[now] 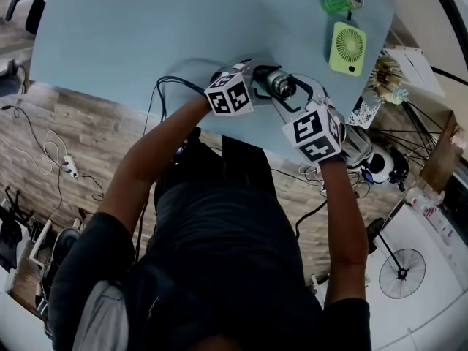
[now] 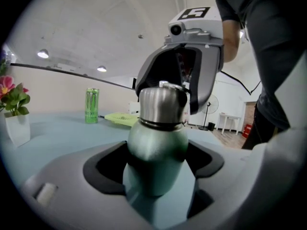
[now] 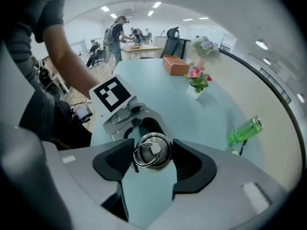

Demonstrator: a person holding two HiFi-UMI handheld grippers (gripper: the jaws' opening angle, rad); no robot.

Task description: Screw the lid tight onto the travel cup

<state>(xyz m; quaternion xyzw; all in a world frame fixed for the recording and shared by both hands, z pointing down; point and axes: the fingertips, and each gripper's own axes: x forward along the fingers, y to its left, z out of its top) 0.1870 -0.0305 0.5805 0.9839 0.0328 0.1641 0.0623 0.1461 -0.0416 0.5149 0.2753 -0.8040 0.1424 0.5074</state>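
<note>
Blue table [image 1: 110, 35]; green travel cup [image 2: 156, 145], steel lid [image 3: 152, 151]

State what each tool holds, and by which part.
Left tool clamps the travel cup by its green body; right tool grips the lid by its sides.

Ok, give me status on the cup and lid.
Left claw clamped on travel cup body. Right claw over the top, closed on steel lid. Lid seated on cup, nothing blocking.
</note>
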